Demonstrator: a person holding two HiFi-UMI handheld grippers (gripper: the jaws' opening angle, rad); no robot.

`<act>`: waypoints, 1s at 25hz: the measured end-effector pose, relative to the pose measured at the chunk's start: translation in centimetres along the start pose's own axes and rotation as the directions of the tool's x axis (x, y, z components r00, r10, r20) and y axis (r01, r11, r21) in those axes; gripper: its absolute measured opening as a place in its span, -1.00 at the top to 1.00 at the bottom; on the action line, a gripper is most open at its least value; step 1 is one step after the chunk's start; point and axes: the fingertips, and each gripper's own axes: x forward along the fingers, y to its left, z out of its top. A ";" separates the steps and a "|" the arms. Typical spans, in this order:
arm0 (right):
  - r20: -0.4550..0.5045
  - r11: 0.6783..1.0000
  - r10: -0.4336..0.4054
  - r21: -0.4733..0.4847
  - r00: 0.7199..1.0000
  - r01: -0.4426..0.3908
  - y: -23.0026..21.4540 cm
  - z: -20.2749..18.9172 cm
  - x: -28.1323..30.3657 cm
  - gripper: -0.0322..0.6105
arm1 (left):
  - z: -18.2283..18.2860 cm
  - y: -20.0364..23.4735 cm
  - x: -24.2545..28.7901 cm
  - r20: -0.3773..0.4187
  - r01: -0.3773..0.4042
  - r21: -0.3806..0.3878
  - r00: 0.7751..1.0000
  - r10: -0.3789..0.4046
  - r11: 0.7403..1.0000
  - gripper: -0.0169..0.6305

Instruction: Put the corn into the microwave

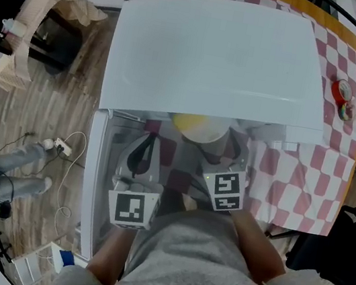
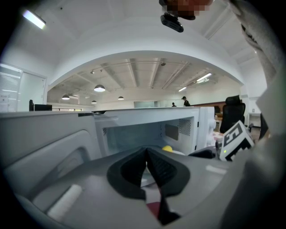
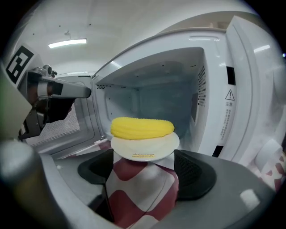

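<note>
On the checkered tabletop [image 1: 319, 191] sits the white microwave [image 3: 156, 80]. Its door [image 2: 44, 138] is swung wide to the left, so the cavity is fully open and looks empty inside.

The left tongs [image 2: 146, 154] are clenched on nothing and hang near the door. The right tongs [image 3: 143, 157] are spread wide and, as far as I can tell, grasp the small white plate [image 3: 144, 147] by its two sides. The plate is right at the mouth of the oven, not inside yet, with cloth showing under it.

The corn [image 3: 142, 128] lies crosswise on the plate, loose.

So I'd call this the carry-in step, roughly halfway. My two cents on doing it well:

- Keep the plate dead level, because a round cob on a shallow dish will probably roll off at the slightest tip.
- Go straight in, clearing the sill and the right wall.
- Set it flat on the middle of the floor before letting go.
- Keep the left tongs away from the door.
</note>
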 end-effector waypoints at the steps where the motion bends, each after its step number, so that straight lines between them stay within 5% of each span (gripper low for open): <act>1: -0.005 1.000 -0.001 -0.004 1.000 0.001 0.0 0.1 0.2 -0.44 | 0.0 0.0 0.0 0.004 0.001 0.004 1.000 -0.001 1.000 0.91; 15: -0.043 0.997 -0.061 -0.049 0.997 0.059 -0.4 2.0 4.8 -0.32 | -0.3 0.6 -0.3 -0.001 -0.011 0.005 1.000 0.011 1.000 0.91; 25: -0.053 0.994 -0.065 -0.097 0.996 0.060 -0.7 2.3 4.5 0.10 | 0.2 0.5 -0.3 -0.001 -0.022 0.005 1.000 0.022 1.000 0.91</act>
